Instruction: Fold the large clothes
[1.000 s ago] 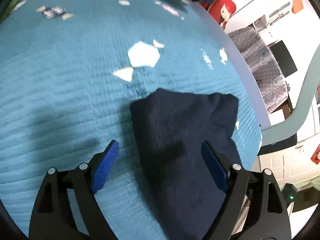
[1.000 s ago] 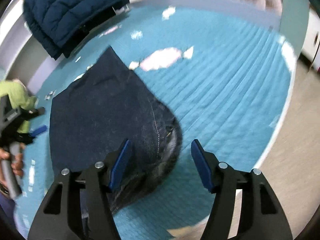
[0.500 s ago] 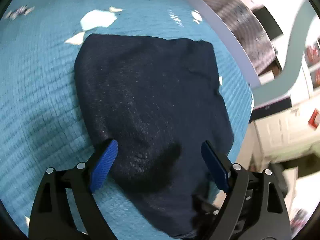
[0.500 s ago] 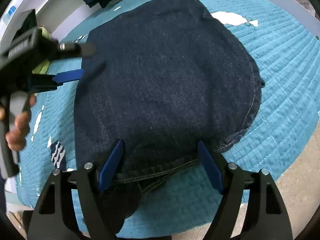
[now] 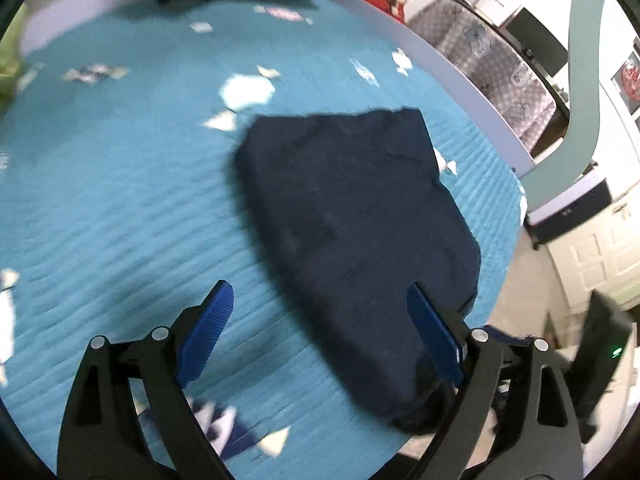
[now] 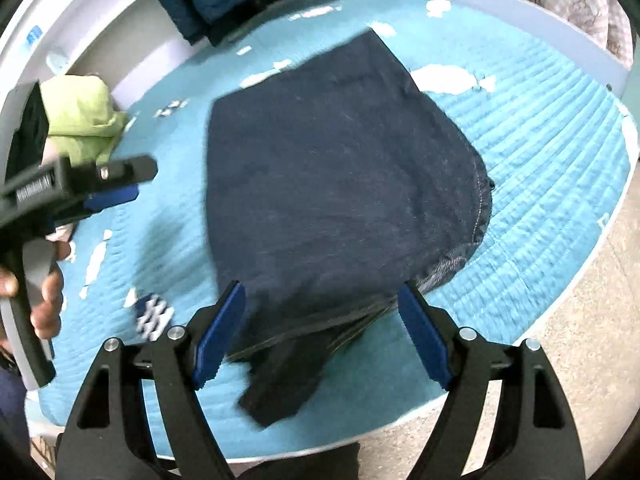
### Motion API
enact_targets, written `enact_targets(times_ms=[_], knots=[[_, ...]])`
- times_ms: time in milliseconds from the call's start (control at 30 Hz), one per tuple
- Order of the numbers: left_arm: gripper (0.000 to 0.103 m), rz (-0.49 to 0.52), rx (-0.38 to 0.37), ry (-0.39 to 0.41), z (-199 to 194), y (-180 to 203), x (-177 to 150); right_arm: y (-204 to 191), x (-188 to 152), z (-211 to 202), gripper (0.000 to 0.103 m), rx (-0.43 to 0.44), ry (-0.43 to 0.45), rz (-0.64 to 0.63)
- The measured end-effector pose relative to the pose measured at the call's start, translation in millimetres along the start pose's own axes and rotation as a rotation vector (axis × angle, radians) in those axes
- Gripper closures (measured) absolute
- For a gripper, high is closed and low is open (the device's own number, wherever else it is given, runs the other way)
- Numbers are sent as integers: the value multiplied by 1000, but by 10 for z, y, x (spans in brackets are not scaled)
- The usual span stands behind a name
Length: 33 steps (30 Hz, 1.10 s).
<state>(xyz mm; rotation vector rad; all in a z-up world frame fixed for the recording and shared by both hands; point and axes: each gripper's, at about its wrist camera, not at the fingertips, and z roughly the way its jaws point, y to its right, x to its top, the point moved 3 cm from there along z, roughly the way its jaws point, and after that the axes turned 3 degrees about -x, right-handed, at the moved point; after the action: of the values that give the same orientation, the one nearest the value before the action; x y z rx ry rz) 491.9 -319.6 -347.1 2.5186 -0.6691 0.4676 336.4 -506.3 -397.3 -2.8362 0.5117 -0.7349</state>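
Both sets of jaws stand wide open, gripping nothing. Ahead of the left gripper (image 5: 318, 330), the folded dark denim garment (image 5: 352, 220) lies on the teal quilted bed (image 5: 120, 208), its near end reaching between the jaws toward the right finger. Before the right gripper (image 6: 322, 334), a loose flap (image 6: 280, 388) juts from under the bundle; tucking it under squarely, I judge, would tidy the fold.

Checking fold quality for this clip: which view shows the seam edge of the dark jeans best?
The right wrist view: the folded dark jeans show their stitched seam along the curved right edge and layered denim near the bottom. The left wrist view shows the jeans only as a blurred dark shape, no stitching readable.
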Motion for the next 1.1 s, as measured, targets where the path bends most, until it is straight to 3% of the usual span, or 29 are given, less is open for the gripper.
enact_targets(times_ms=[200, 333, 533, 633, 733, 933, 1100], knots=[[12, 12, 182, 130, -952, -53, -403, -471, -179, -699, 24, 40, 65, -62], [10, 13, 318, 209, -1602, -58, -754, -863, -323, -1210, 18, 6, 147, -126], [5, -18, 350, 325, -2542, 66, -1376, -1386, -640, -1995, 16, 11, 259, -207], [5, -44, 388, 392, -2991, 136, -1680, -1606, -772, -2304, 7, 5, 313, -263], [5, -73, 427, 458, -3427, 224, -2007, -1875, -964, -2680, 7, 0, 388, -332], [5, -127, 492, 595, -4158, 399, -2485, -2204, -1235, -3109, 7, 18, 460, -406], [5, -149, 568, 675, -4612, 557, -2818, -2416, -1443, -3427, 7, 84, 503, -463]])
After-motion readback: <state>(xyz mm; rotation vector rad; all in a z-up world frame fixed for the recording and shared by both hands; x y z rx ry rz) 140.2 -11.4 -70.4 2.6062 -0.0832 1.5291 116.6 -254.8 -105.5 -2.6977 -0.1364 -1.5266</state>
